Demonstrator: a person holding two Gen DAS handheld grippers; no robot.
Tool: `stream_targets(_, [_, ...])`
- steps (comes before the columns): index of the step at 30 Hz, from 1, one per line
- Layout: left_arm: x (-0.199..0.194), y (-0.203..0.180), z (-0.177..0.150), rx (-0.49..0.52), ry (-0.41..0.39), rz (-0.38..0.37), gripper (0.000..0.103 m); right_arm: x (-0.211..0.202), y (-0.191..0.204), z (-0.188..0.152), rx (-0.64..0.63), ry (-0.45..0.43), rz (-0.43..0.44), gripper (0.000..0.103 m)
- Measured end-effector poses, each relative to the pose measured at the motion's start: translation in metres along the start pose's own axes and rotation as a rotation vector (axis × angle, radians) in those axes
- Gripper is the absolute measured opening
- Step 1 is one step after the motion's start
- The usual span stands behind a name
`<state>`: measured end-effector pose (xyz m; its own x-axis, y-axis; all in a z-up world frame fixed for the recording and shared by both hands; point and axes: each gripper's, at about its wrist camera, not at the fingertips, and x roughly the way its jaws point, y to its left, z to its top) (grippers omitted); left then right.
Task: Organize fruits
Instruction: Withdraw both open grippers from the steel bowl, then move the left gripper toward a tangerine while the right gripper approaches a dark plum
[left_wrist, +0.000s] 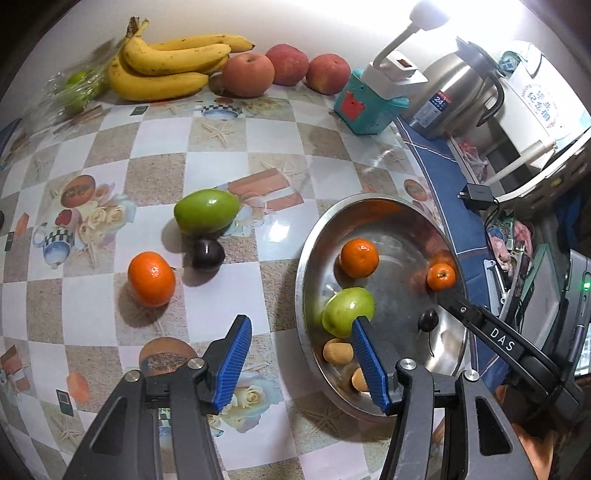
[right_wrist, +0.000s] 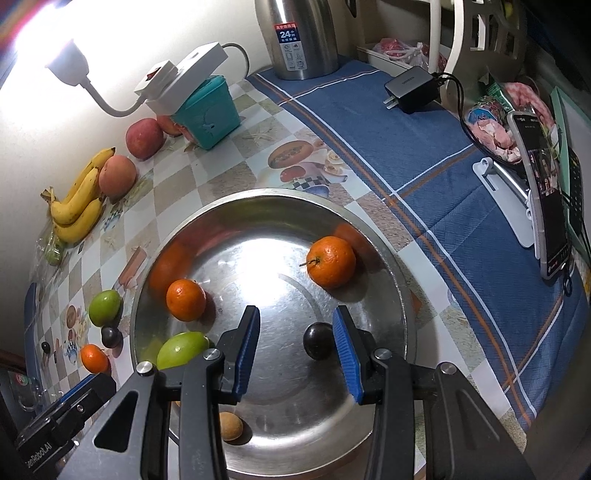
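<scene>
I see my left gripper (left_wrist: 301, 360) open, empty, over the steel basin (left_wrist: 373, 201) rim. Right gripper (right_wrist: 295, 349) open w/ dark plum (right_wrist: 317, 345) between pads, untouched. Basin holds 2 tangerines; another tangerine (left_wrist: 151, 278) on table.

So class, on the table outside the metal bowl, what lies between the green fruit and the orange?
A small dark plum lies between the green fruit and the orange, clearest in the left wrist view.

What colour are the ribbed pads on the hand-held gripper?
Blue pads on black arms, clearest in the right wrist view.
</scene>
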<state>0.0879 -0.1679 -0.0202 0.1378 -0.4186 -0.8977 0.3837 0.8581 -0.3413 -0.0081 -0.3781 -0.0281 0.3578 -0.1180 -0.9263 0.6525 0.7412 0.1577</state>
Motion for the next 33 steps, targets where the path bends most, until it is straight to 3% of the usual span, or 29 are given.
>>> stream_targets(2, [0.001,0.000,0.000,0.000,0.002,0.004,0.064,0.001,0.001,0.000,-0.005,0.002,-0.001,0.042])
stream_targets(4, [0.002,0.000,-0.001,0.001,0.000,0.012,0.083,0.001,0.003,-0.001,-0.013,0.004,0.001,0.042])
stream_targets(5, [0.002,0.000,-0.001,0.002,-0.003,0.021,0.087,0.002,0.004,-0.001,-0.021,0.004,0.005,0.045])
stream_targets(8, [0.003,0.002,-0.001,0.005,-0.006,0.044,0.092,0.004,0.008,-0.002,-0.033,0.002,0.018,0.071])
stream_targets(10, [0.005,0.005,0.000,-0.007,-0.001,0.052,0.099,0.004,0.012,-0.002,-0.050,0.000,0.025,0.071])
stream_targets(15, [0.007,0.010,-0.001,-0.025,0.005,0.070,0.103,0.006,0.017,-0.004,-0.075,0.003,0.020,0.083])
stream_targets(33, [0.011,0.024,-0.003,-0.088,-0.001,0.109,0.103,0.007,0.020,-0.006,-0.098,-0.007,0.012,0.095])
